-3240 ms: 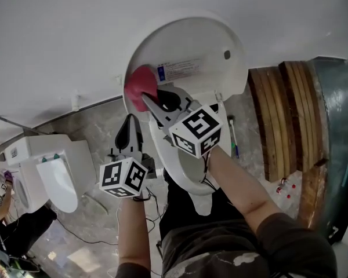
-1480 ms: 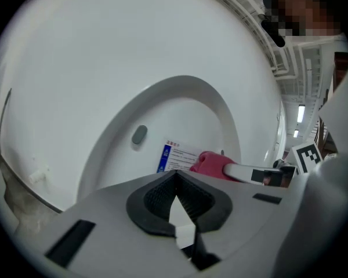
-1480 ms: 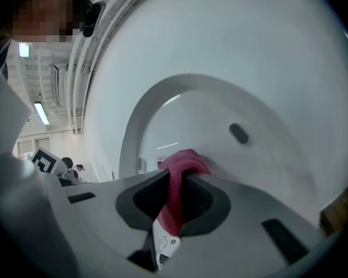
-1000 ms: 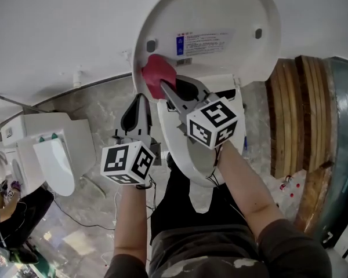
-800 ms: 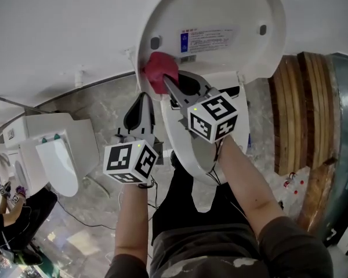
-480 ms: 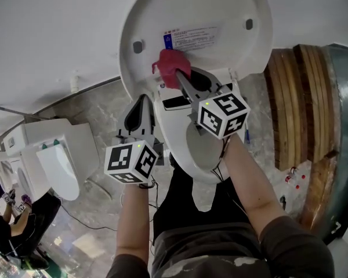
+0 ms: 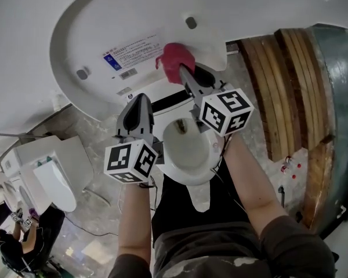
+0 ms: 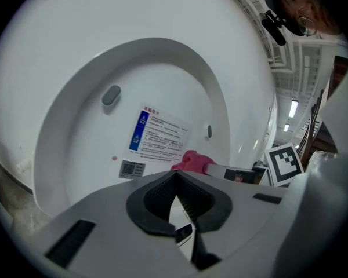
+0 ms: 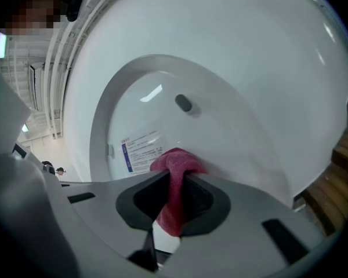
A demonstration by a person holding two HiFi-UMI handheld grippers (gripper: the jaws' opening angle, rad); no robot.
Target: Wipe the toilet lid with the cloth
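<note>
The white toilet lid (image 7: 133, 16) stands raised, its underside with a printed sticker (image 7: 130, 54) facing me. My right gripper (image 7: 182, 71) is shut on a pink cloth (image 7: 177, 59) and presses it against the lid, right of the sticker and below a grey bumper (image 7: 191, 22). In the right gripper view the cloth (image 9: 173, 161) bulges from the pinched jaws of the right gripper (image 9: 173, 181) onto the lid (image 9: 232, 143). My left gripper (image 7: 140, 100) hangs shut and empty near the lid's lower edge; its own view shows the left gripper (image 8: 175, 175) closed, with the cloth (image 8: 191, 160) beyond it.
The open toilet bowl (image 7: 185, 146) lies below both grippers. Wooden planks (image 7: 278, 86) and a grey metal surface (image 7: 336, 97) stand at the right. Another toilet (image 7: 52, 172) sits at the left, and a person (image 7: 11, 248) is at the bottom left.
The right gripper has dragged the cloth across the lid, from left of the sticker to its right side. The left gripper moved along with it, still shut.
</note>
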